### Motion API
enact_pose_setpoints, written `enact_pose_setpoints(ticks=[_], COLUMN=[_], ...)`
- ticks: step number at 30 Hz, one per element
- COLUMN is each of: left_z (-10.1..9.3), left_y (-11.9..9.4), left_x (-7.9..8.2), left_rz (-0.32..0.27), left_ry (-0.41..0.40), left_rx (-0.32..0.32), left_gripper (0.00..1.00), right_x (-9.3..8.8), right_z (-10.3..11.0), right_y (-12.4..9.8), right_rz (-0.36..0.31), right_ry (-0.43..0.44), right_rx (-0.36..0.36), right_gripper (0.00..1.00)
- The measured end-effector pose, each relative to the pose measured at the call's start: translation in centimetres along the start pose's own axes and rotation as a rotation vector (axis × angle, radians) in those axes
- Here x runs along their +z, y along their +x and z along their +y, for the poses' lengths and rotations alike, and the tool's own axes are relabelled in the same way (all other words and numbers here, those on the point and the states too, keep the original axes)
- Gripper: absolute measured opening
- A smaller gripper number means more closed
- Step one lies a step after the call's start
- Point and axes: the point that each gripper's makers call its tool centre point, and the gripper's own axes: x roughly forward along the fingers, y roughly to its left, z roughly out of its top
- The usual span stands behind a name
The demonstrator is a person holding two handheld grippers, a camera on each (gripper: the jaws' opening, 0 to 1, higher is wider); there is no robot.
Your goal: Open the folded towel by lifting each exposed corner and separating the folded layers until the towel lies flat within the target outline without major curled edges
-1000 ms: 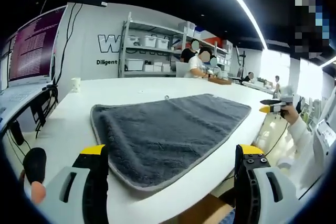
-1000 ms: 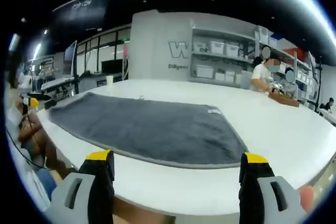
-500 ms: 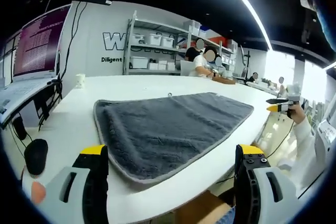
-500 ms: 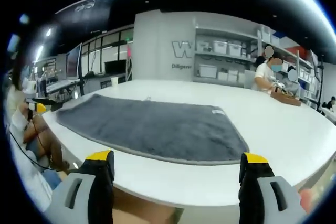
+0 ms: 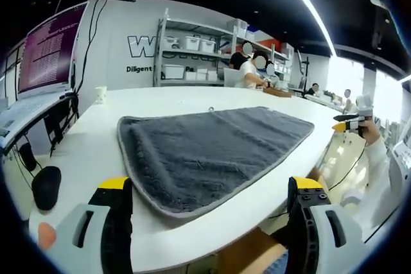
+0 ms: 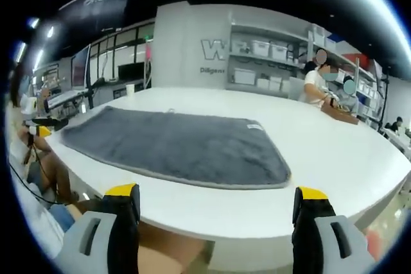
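Observation:
A dark grey towel (image 5: 205, 147) with a lighter hem lies spread flat on the white table (image 5: 90, 152); in the right gripper view the same towel (image 6: 176, 146) stretches across the table (image 6: 334, 158), with a small white label at its far right corner. My left gripper (image 5: 209, 190) is open, held back from the table's near edge, nothing between its yellow-tipped jaws. My right gripper (image 6: 217, 197) is open too, also short of the table edge. Far off at the right of the left gripper view, the other gripper (image 5: 347, 125) is small in a hand.
A monitor (image 5: 45, 49) and a black mouse (image 5: 46, 187) sit at the left. A paper cup (image 5: 99, 94) stands at the table's back. Shelves with white bins (image 6: 263, 62) line the far wall, and people work at a further table (image 5: 253, 75).
Both views have shifted slightly as the hands moved; the towel now looks a bit lower and flatter in each. The towel itself has not moved. Both grippers stay open.

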Motion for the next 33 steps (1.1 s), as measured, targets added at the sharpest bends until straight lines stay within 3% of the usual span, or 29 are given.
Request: enact_pose_setpoints(ticks=[33], left_z=[-0.14], left_y=[0.24], left_x=[-0.46], left_rz=[0.017], left_ry=[-0.006], left_rx=[-0.004], left_gripper=[1.0], right_x=[-0.18], right_z=[-0.08], right_y=[-0.26], right_rz=[0.006], right_ry=[0.007], right_rx=[0.005], right_gripper=[0.99])
